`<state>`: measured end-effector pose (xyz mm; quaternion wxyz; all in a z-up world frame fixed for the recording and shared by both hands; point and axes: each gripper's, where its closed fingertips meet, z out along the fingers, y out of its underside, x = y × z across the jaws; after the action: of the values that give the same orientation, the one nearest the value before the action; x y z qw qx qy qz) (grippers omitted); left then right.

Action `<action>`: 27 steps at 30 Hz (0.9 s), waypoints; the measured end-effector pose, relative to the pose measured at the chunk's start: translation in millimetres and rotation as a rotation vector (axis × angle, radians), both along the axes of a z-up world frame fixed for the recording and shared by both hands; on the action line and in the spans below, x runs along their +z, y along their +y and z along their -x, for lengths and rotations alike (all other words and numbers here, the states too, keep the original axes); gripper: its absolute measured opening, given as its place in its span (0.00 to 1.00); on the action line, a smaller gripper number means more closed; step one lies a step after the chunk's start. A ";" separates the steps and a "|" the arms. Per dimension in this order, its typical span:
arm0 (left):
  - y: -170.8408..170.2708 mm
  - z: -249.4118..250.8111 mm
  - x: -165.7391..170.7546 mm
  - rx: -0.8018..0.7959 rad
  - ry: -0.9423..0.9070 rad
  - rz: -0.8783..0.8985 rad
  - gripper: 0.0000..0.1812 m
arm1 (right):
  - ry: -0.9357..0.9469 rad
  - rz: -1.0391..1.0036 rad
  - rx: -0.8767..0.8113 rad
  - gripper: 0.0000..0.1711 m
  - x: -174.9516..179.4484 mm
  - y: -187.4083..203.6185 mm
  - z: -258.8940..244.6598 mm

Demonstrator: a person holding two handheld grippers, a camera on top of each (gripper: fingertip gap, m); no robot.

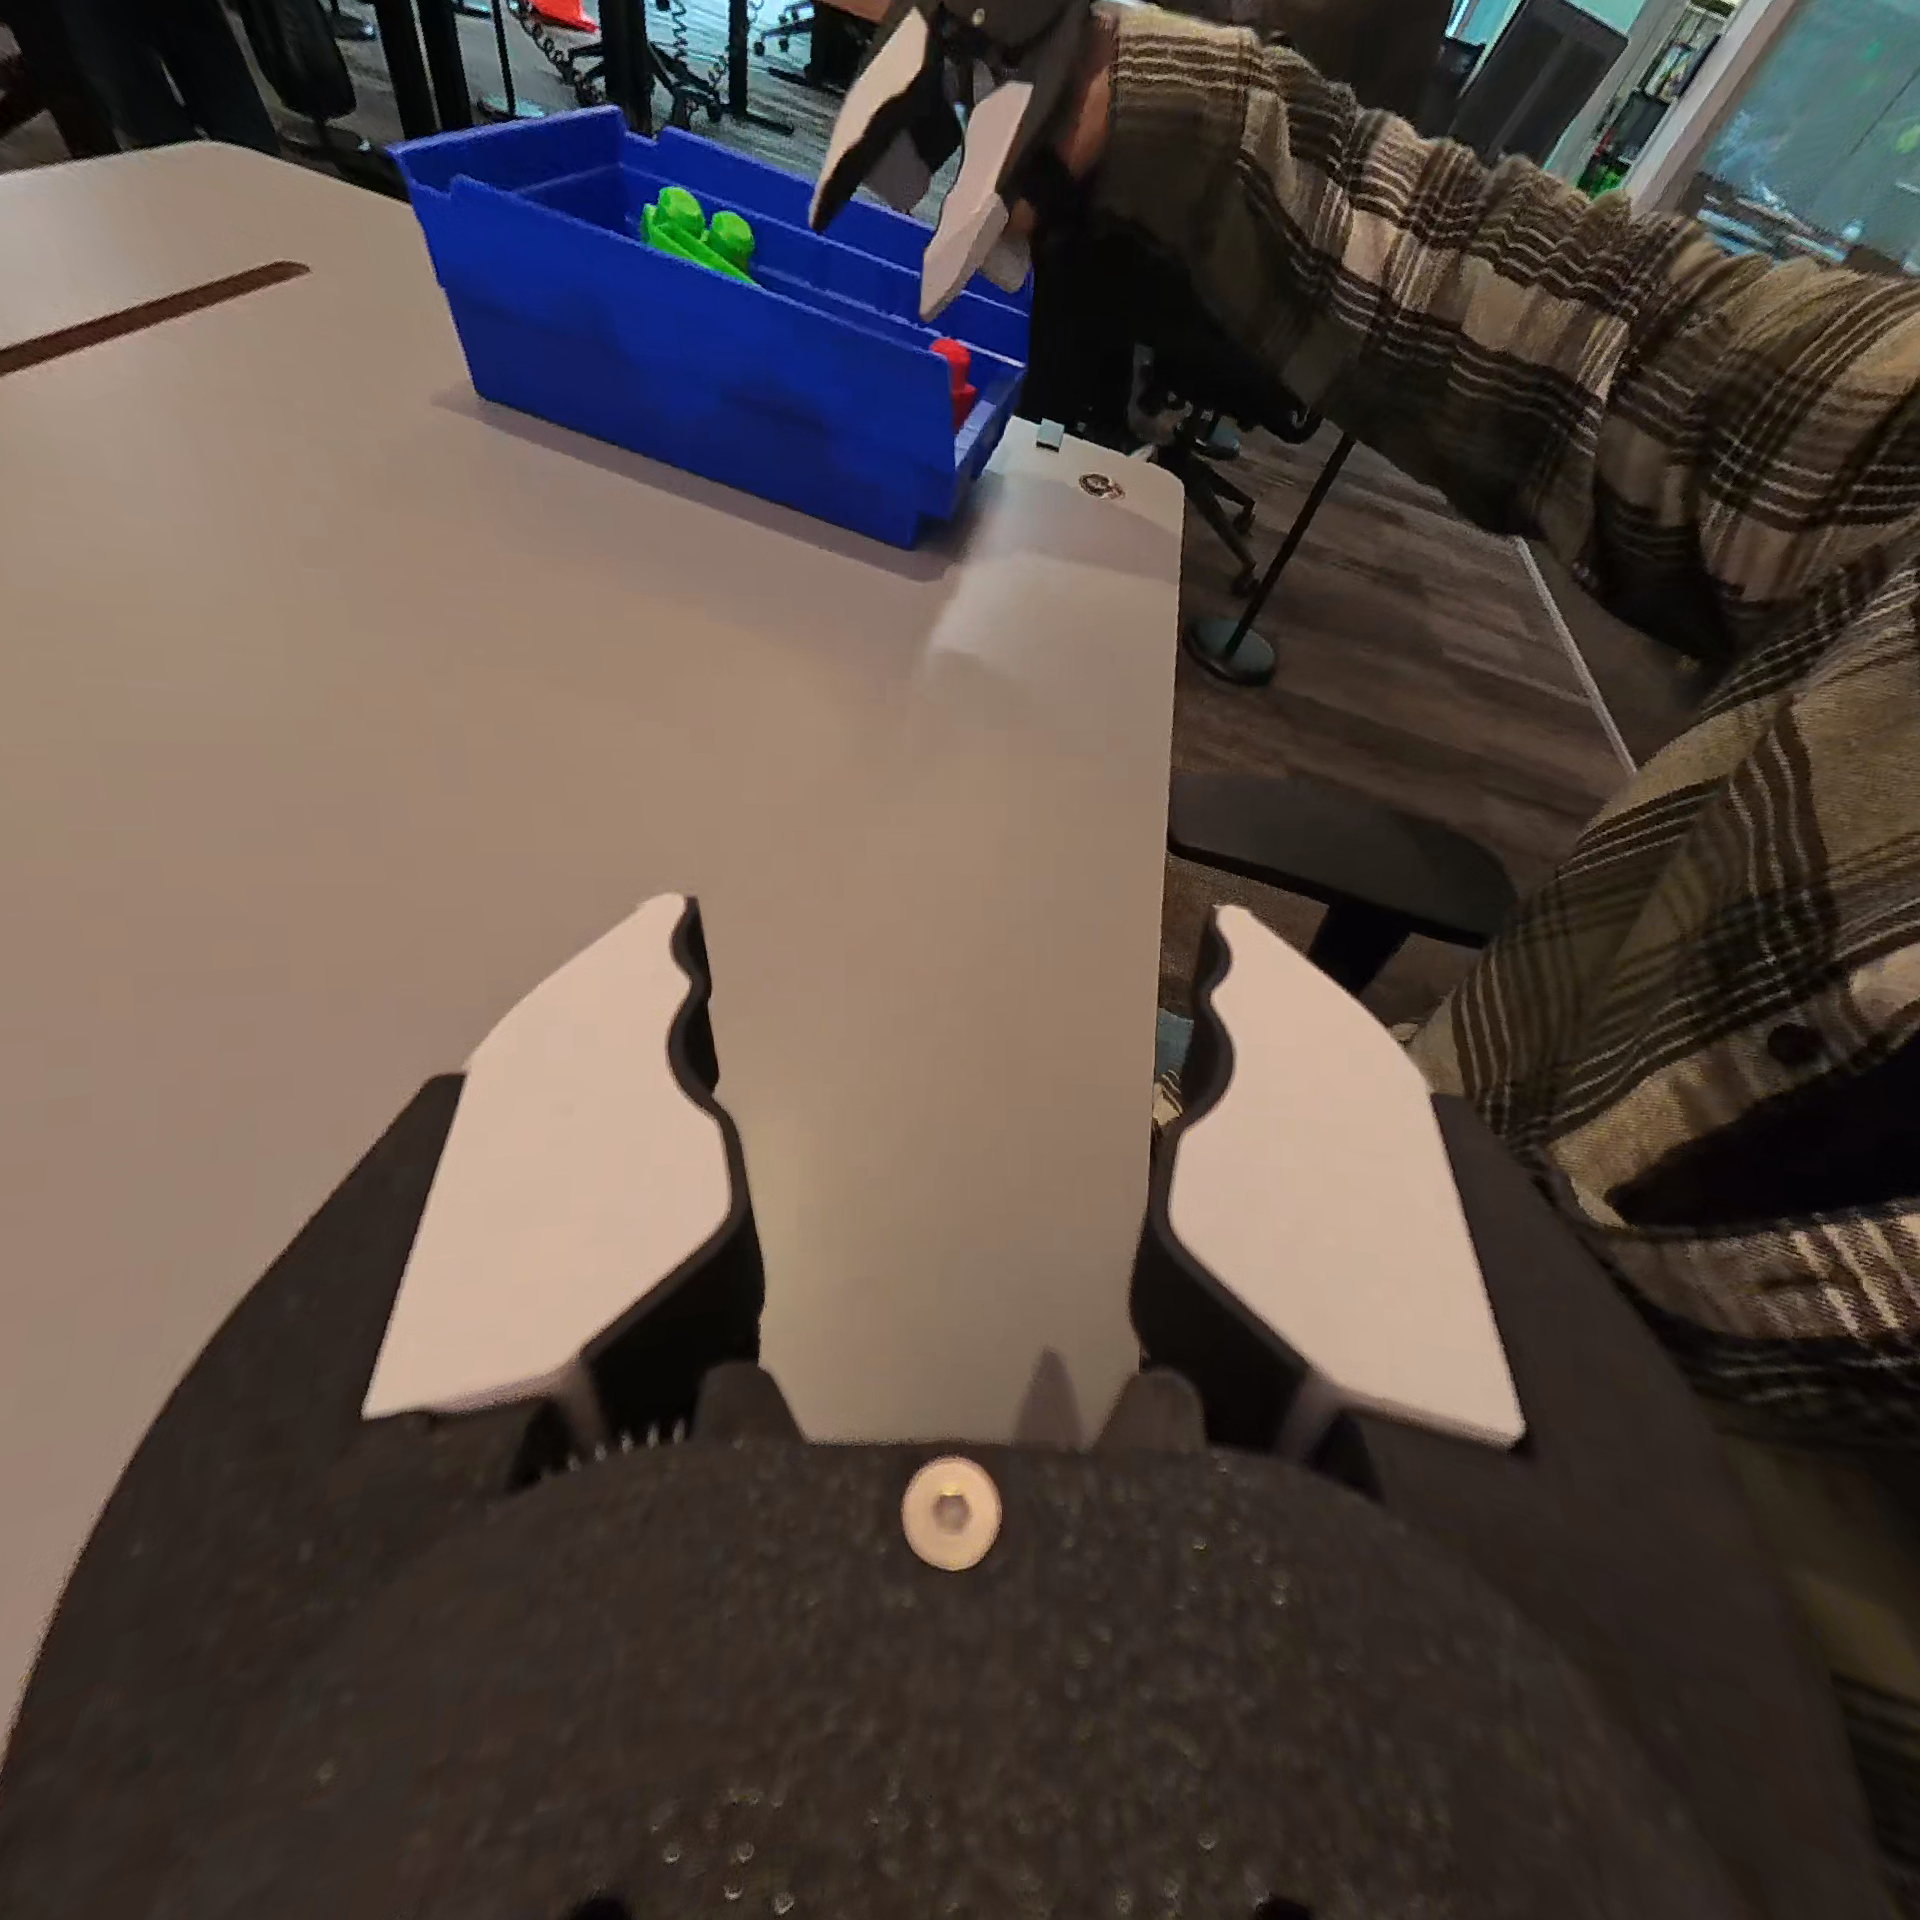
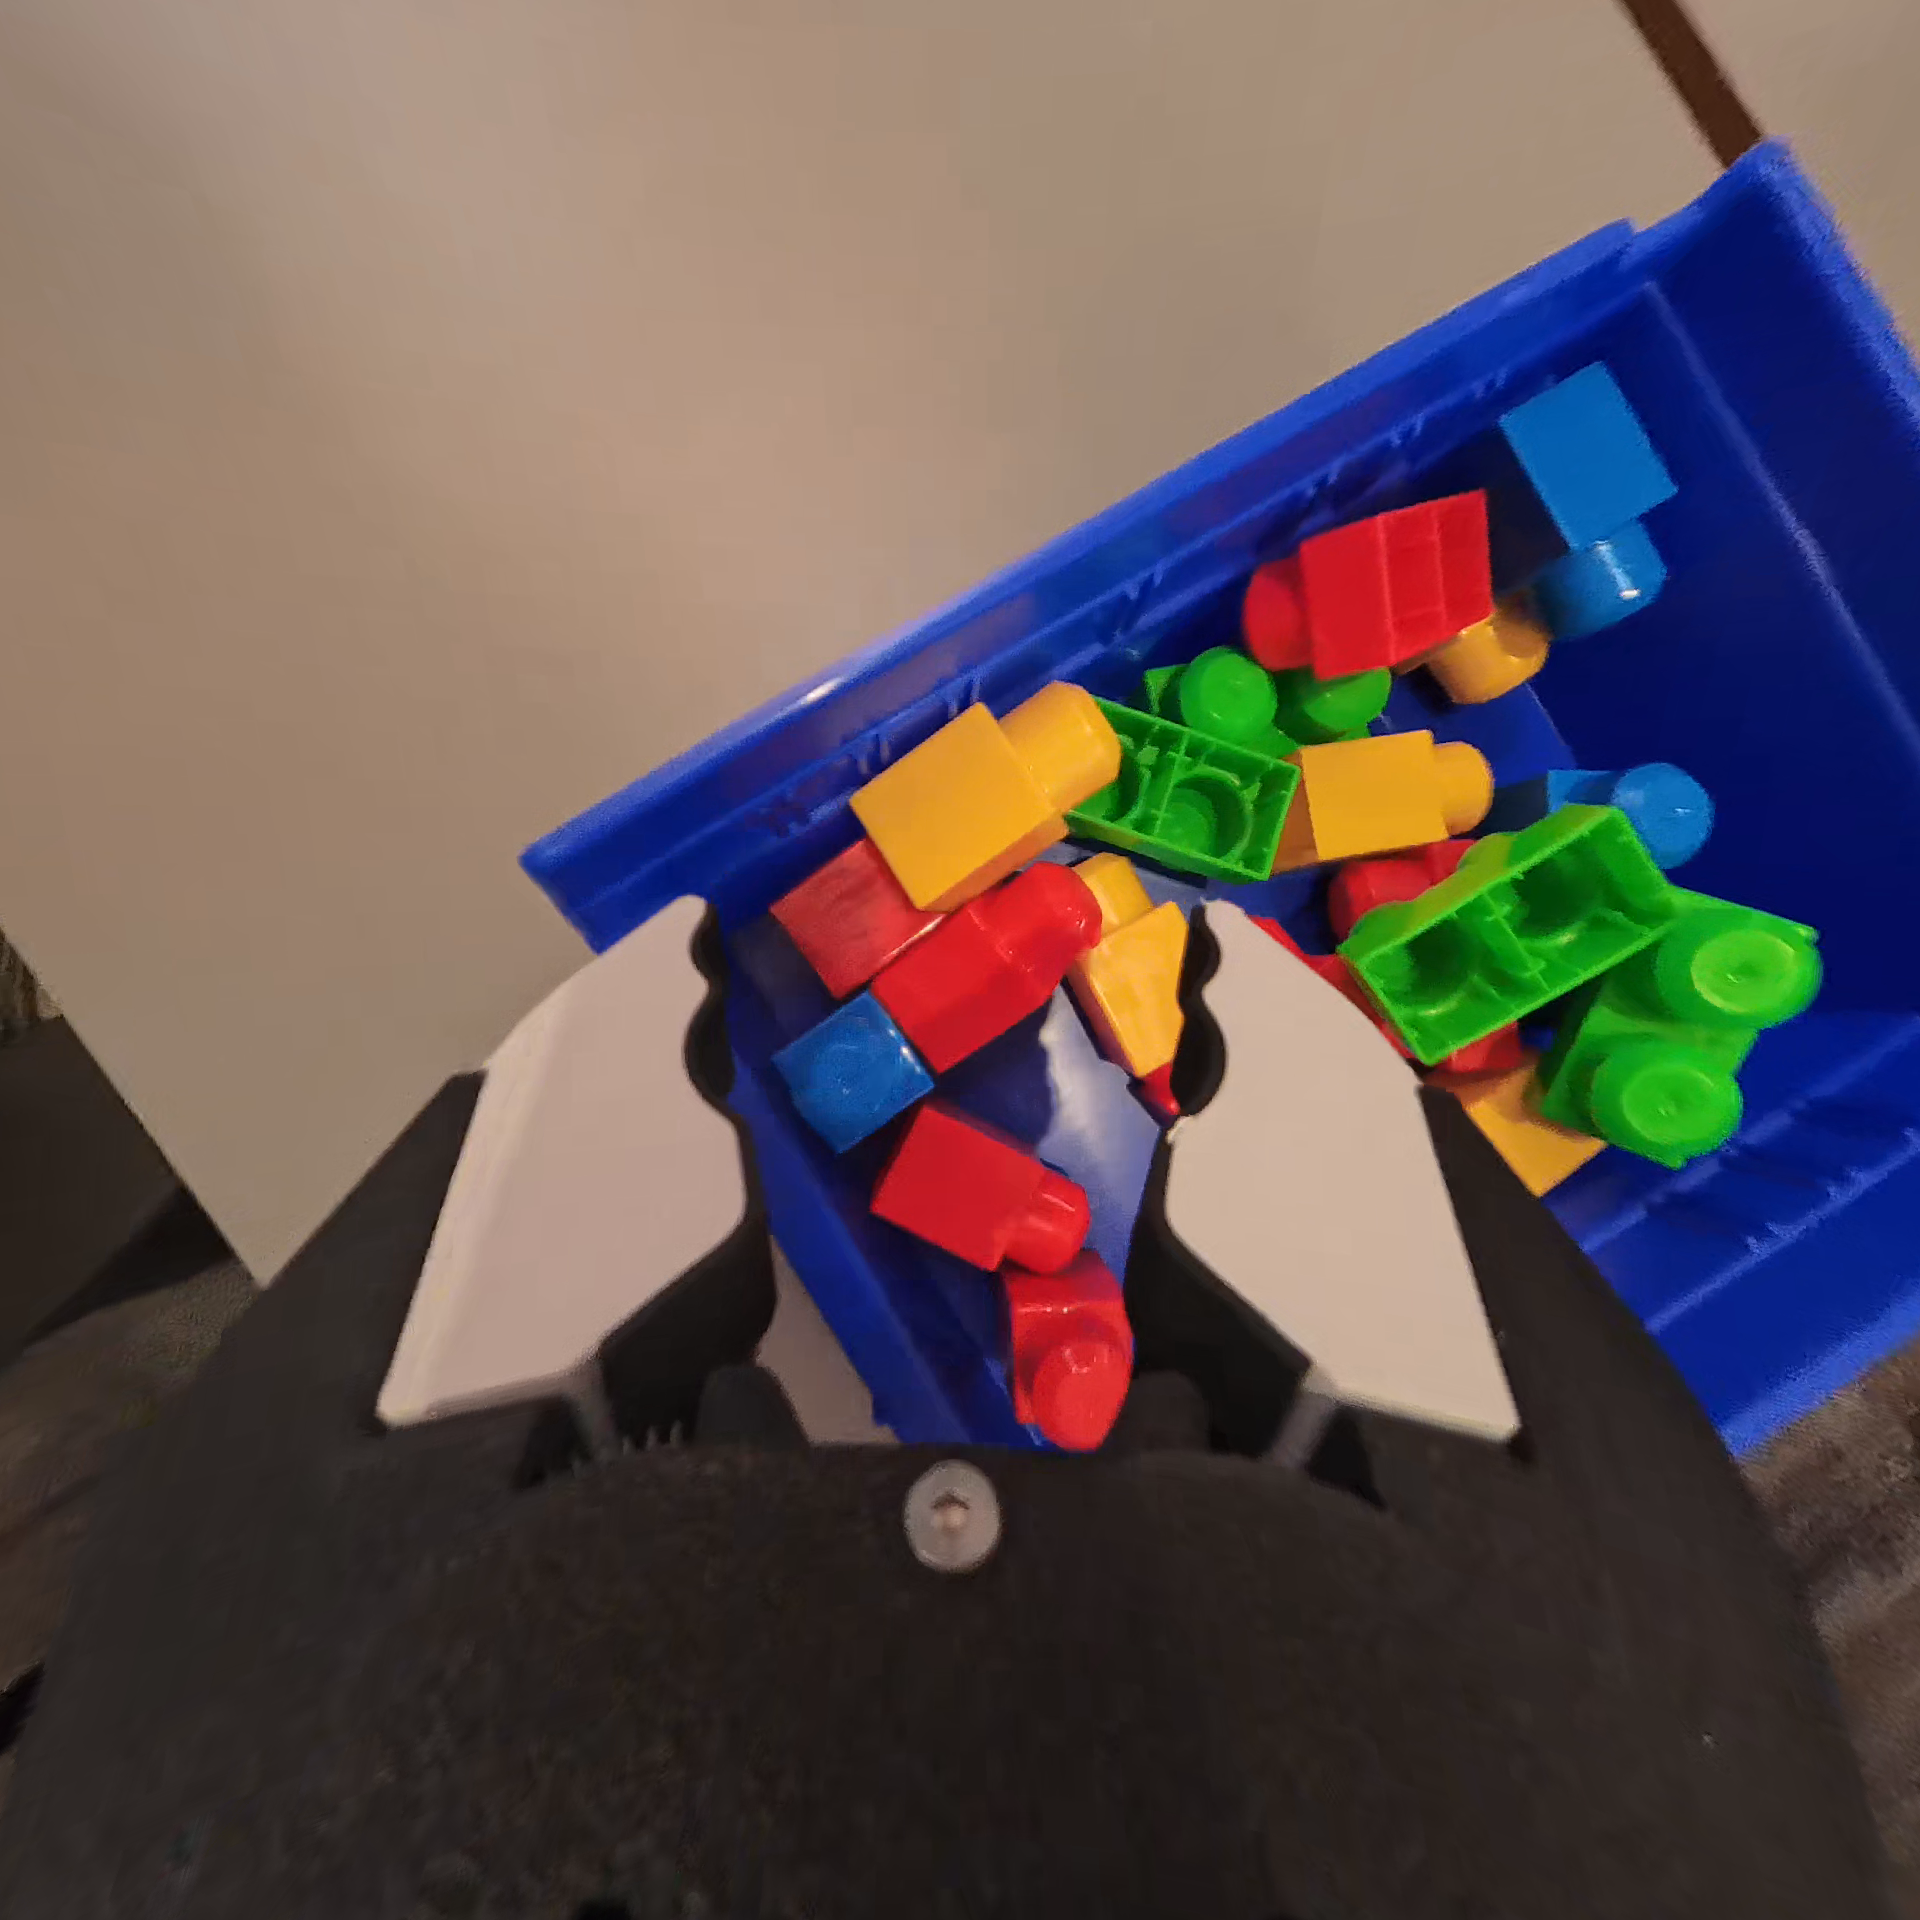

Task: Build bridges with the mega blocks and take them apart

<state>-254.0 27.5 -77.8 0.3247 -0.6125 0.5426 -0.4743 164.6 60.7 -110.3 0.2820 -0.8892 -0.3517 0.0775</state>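
Blocks (image 2: 1226, 862) lie piled in the blue bin (image 1: 675, 384) on the bench (image 1: 416, 779), so the right gripper (image 2: 951, 997) hangs over them with fingers spread, ready to pick, while the left gripper (image 1: 951, 997) waits empty and spread too.

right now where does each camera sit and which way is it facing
Left wrist view: on the left gripper, low over the white table, looking along it to the blue bin; the right gripper and a plaid sleeve show.
Right wrist view: on the right gripper, above the bin, looking down at the blocks; only its own fingers show.
Shared: the bin, blocks, table and right gripper.
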 end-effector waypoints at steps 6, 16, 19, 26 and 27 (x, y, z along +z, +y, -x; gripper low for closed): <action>13.6 15.9 11.0 0.062 -0.004 -0.001 0.48 | 0.088 0.110 -0.003 0.41 -16.3 19.1 0.9; 26.3 22.2 13.7 0.099 -0.001 0.003 0.48 | 0.167 0.259 -0.019 0.38 -38.1 23.5 5.3; 28.2 22.2 13.2 0.103 -0.002 0.004 0.48 | 0.224 0.309 -0.054 0.36 -41.8 24.3 8.4; 30.2 23.2 11.7 0.110 -0.001 0.007 0.48 | 0.262 0.491 -0.169 0.26 -61.5 20.3 12.7; 30.2 23.4 11.4 0.111 0.000 0.007 0.48 | 0.236 0.496 -0.196 0.23 -65.1 21.1 9.2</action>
<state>-277.4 57.7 -66.5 0.3483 -0.6427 0.5062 -0.4575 155.4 81.8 -175.4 0.1009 -0.9457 -0.1992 0.2364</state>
